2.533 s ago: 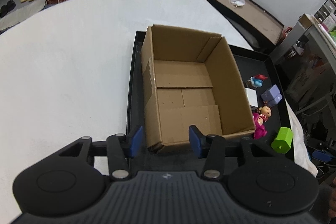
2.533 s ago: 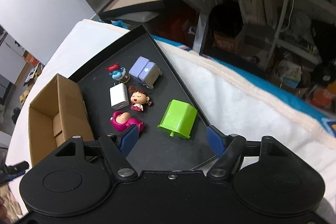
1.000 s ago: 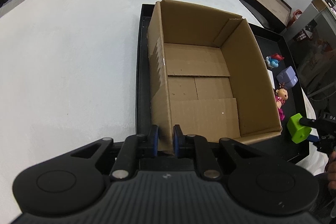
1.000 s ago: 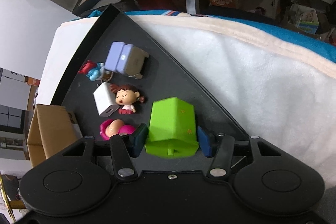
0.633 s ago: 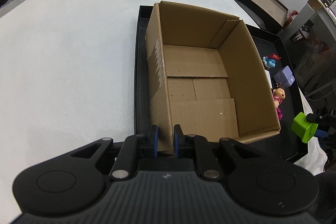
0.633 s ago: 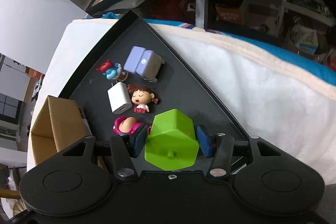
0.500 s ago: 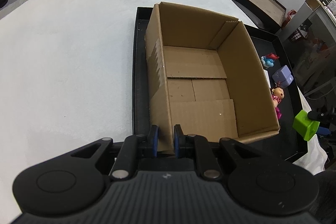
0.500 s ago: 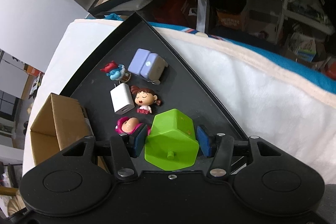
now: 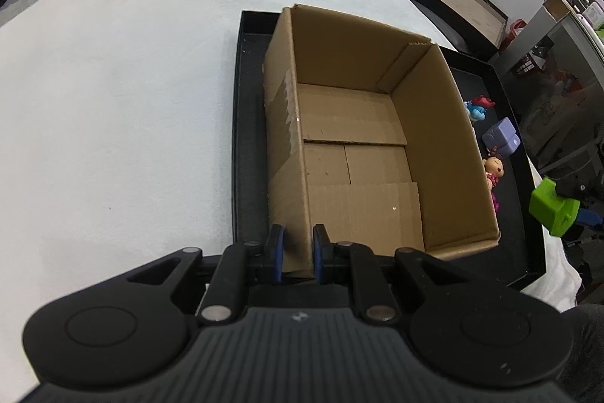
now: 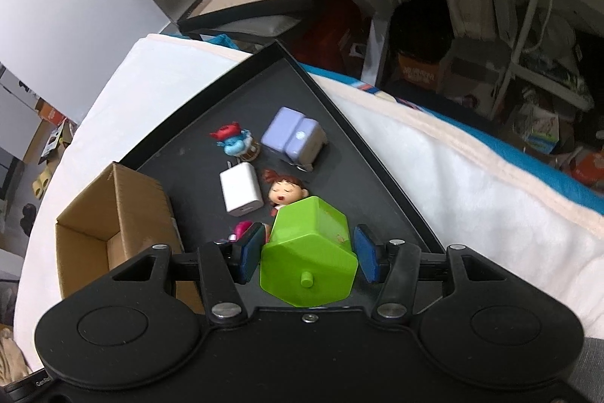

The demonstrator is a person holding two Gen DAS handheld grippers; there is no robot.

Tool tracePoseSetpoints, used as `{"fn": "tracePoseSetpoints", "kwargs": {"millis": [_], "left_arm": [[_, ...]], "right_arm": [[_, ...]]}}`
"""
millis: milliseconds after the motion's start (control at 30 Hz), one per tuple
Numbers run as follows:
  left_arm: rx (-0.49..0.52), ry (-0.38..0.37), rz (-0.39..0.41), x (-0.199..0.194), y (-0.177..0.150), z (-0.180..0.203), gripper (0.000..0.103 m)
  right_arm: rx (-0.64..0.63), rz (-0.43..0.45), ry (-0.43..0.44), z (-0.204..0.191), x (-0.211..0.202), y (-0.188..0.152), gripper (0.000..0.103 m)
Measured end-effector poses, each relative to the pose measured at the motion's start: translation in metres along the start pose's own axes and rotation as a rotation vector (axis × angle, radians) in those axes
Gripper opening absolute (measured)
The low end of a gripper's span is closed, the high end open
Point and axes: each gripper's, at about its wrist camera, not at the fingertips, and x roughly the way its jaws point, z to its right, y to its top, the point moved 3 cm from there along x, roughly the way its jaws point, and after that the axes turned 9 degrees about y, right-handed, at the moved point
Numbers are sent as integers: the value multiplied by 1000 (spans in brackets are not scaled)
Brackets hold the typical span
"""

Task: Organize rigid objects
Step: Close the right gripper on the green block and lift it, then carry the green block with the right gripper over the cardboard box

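Green block [image 10: 309, 263] sits pinched between the right gripper [image 10: 307, 253] pads; left gripper [image 9: 294, 252] clamps the cardboard box [image 9: 362, 153] wall. Off-centre grip risks slipping.

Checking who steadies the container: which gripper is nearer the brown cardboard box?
Left. The left gripper is clamped on the brown cardboard box's near wall; the right gripper holds a green plastic block beside it.
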Motion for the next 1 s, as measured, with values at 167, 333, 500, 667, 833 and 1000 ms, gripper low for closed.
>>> {"fn": "tracePoseSetpoints", "kwargs": {"millis": [167, 333, 500, 667, 833, 1000], "left_arm": [[4, -11, -2, -1, -2, -1, 15], [6, -12, 5, -4, -2, -1, 16], [6, -13, 4, -3, -1, -1, 16], [1, -22, 3, -3, -2, -3, 16], [8, -22, 10, -3, -2, -3, 16], [8, -24, 10, -3, -3, -3, 16]], "right_arm": [[-44, 11, -3, -20, -2, 1, 51], [-89, 21, 2, -39, -4, 0, 51], [-133, 25, 10, -59, -8, 0, 51], [-181, 23, 16, -79, -8, -3, 51], [-225, 19, 27, -97, -6, -8, 51], [-268, 15, 47, -117, -5, -10, 51]]}}
